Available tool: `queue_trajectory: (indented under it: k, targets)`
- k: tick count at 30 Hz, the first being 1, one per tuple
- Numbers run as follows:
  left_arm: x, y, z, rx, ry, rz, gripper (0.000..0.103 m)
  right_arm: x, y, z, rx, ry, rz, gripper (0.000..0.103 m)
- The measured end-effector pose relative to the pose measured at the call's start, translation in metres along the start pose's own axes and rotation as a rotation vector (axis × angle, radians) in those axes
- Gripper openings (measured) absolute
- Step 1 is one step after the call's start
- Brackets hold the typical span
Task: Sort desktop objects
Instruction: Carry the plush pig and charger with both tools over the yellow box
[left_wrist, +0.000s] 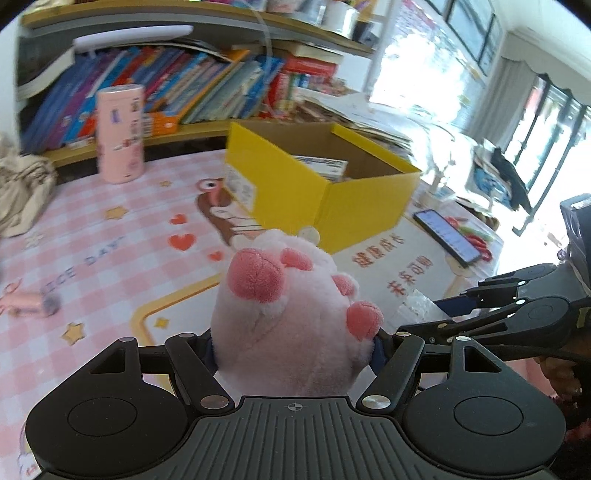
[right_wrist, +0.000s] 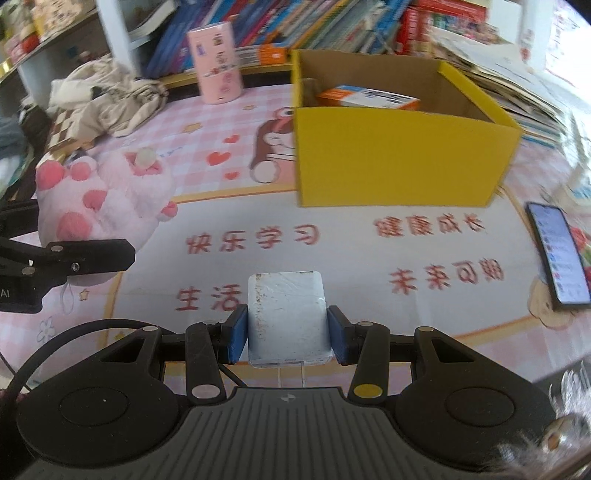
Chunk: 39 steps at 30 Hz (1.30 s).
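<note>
Two handheld grippers each carry something above a pink checked desk mat (right_wrist: 207, 206) printed with hearts, stars and red characters. The left gripper (left_wrist: 295, 343) has its fingers pressed into both sides of a fluffy pink plush paw-shaped toy with darker pink pads (left_wrist: 291, 314), which bulges out between them. The right gripper (right_wrist: 287, 334) has its blue pads (right_wrist: 238, 332) clamped on the flanks of a small white rectangular charger block (right_wrist: 286, 314), whose metal prongs point back toward the camera. Farther off on the mat stands an open yellow cardboard box (right_wrist: 399, 158) holding a flat orange-and-white packet (right_wrist: 369, 96). A pink cylindrical canister (right_wrist: 218, 62) stands to its far left in front of a shelf of books (left_wrist: 177, 85). A black smartphone with a lit screen (right_wrist: 557, 251) lies at the right, near the mat's edge. Crumpled beige cloth (right_wrist: 107, 96) is heaped at the far left.
</note>
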<state>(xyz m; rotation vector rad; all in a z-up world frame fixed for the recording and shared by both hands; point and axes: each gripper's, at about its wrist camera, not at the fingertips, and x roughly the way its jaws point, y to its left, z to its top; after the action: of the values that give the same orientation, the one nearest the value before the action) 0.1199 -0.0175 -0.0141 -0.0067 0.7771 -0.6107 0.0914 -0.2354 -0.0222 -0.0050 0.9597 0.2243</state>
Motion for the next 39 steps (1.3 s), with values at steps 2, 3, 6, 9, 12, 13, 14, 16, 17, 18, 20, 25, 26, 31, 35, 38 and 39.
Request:
queue_trajectory:
  k: [2, 3, 6, 9, 12, 13, 14, 16, 17, 18, 20, 25, 26, 31, 35, 38, 39]
  targets:
    - [0.005, -0.005, 0.003, 0.017, 0.003, -0.017, 0.072, -0.003, -0.007, -0.003, 0.02, -0.006, -0.015, 0.042]
    - [0.007, -0.008, 0.004, 0.025, 0.004, -0.024, 0.072, -0.005, -0.01, -0.004, 0.029, -0.009, -0.022, 0.042]
    - [0.014, -0.017, 0.009, 0.048, 0.005, -0.046, 0.072, -0.01, -0.019, -0.006, 0.052, -0.016, -0.042, 0.042]
    - [0.021, -0.024, 0.013, 0.066, 0.009, -0.064, 0.072, -0.014, -0.028, -0.009, 0.069, -0.022, -0.058, 0.042]
    - [0.028, -0.032, 0.018, 0.081, 0.014, -0.081, 0.072, -0.016, -0.036, -0.01, 0.084, -0.025, -0.072, 0.042]
    - [0.03, -0.034, 0.019, 0.085, 0.016, -0.085, 0.072, -0.017, -0.04, -0.01, 0.087, -0.025, -0.076, 0.042]
    - [0.032, -0.037, 0.021, 0.089, 0.018, -0.09, 0.072, -0.017, -0.043, -0.01, 0.09, -0.024, -0.079, 0.042]
    - [0.037, -0.041, 0.023, 0.095, 0.021, -0.097, 0.072, -0.017, -0.049, -0.009, 0.093, -0.021, -0.082, 0.042]
    - [0.039, -0.043, 0.025, 0.096, 0.022, -0.101, 0.072, -0.017, -0.051, -0.009, 0.094, -0.02, -0.084, 0.042]
    - [0.041, -0.045, 0.026, 0.097, 0.024, -0.103, 0.072, -0.017, -0.054, -0.008, 0.094, -0.018, -0.085, 0.042]
    - [0.045, -0.048, 0.028, 0.098, 0.027, -0.107, 0.072, -0.017, -0.06, -0.007, 0.096, -0.014, -0.088, 0.042]
    - [0.057, -0.057, 0.035, 0.103, 0.036, -0.116, 0.072, -0.016, -0.073, -0.005, 0.101, -0.005, -0.091, 0.042]
    - [0.059, -0.058, 0.036, 0.104, 0.037, -0.118, 0.072, -0.015, -0.076, -0.004, 0.102, -0.003, -0.091, 0.042]
    - [0.071, -0.067, 0.042, 0.112, 0.048, -0.127, 0.072, -0.014, -0.09, -0.002, 0.108, 0.002, -0.094, 0.042]
    - [0.081, -0.073, 0.047, 0.118, 0.057, -0.133, 0.072, -0.012, -0.102, 0.001, 0.116, 0.006, -0.096, 0.042]
    - [0.087, -0.077, 0.051, 0.122, 0.059, -0.139, 0.072, -0.011, -0.11, 0.004, 0.118, 0.009, -0.098, 0.042]
    - [0.089, -0.078, 0.052, 0.124, 0.06, -0.142, 0.072, -0.011, -0.112, 0.005, 0.119, 0.009, -0.099, 0.042]
